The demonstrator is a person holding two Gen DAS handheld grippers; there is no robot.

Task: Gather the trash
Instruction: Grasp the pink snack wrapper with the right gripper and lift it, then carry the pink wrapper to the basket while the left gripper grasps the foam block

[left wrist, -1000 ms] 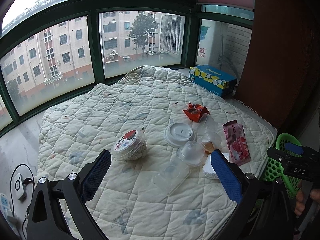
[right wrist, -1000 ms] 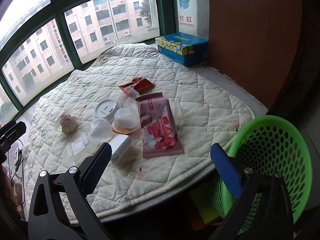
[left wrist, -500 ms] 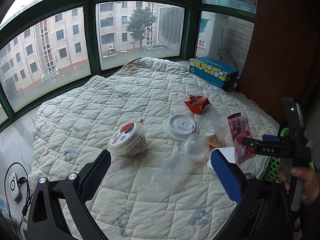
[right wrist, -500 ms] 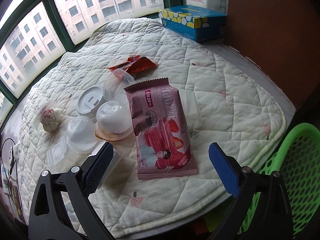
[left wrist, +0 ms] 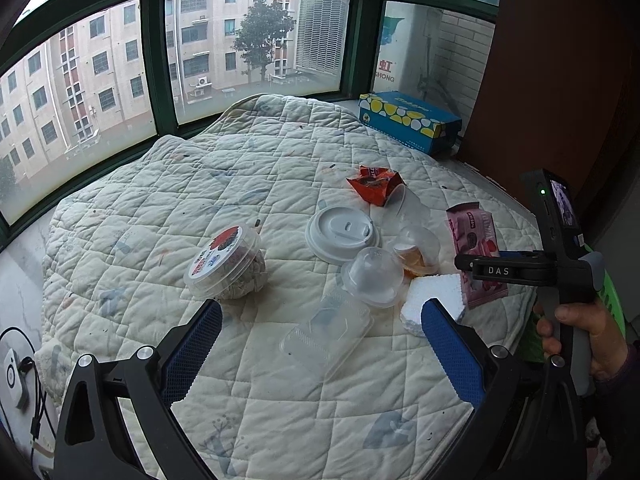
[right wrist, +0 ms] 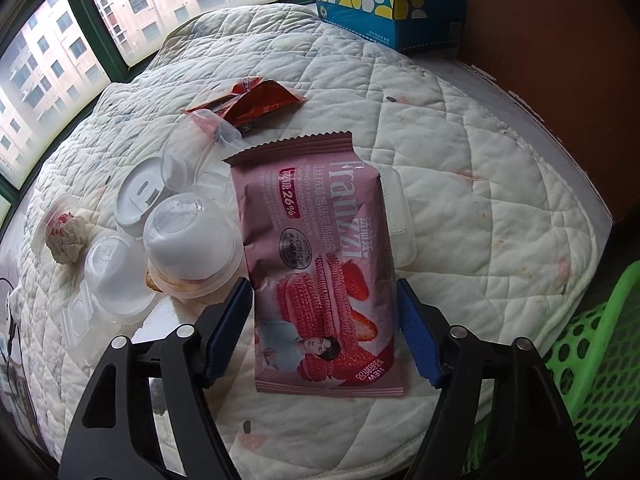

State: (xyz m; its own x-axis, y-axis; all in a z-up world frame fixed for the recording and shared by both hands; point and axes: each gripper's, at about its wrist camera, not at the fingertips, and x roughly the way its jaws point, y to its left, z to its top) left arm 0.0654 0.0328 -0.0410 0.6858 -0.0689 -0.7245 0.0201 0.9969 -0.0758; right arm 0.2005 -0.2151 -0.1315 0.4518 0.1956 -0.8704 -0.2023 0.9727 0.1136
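Note:
A pink snack pack point(right wrist: 320, 264) lies flat near the quilt's right edge. My right gripper point(right wrist: 324, 292) straddles its lower half. Its jaws are closing, and the blue pads point(right wrist: 232, 320) meet the pack's two long edges. In the left wrist view that gripper point(left wrist: 500, 270) hangs over the same pack point(left wrist: 472, 232), held by a hand point(left wrist: 580, 328). My left gripper point(left wrist: 322, 312) hovers open above a flat clear tray point(left wrist: 328, 328), holding nothing. Around it lie clear domed cups point(left wrist: 372, 280), a white cup lid point(left wrist: 340, 234), a foam chunk point(left wrist: 432, 300), an orange wrapper point(left wrist: 376, 184) and a red-labelled tub point(left wrist: 224, 264).
A green perforated basket point(right wrist: 600, 344) stands below the quilt's right edge. A blue tissue box point(right wrist: 388, 12) sits at the far right by a brown panel. Windows ring the back. The white quilt point(left wrist: 200, 184) covers the table; cables and a small device lie on the floor at left.
The right gripper came down onto the pink pack and its jaws narrowed from wide apart to the pack's edges. The left gripper sank slightly, and the right gripper entered its view.

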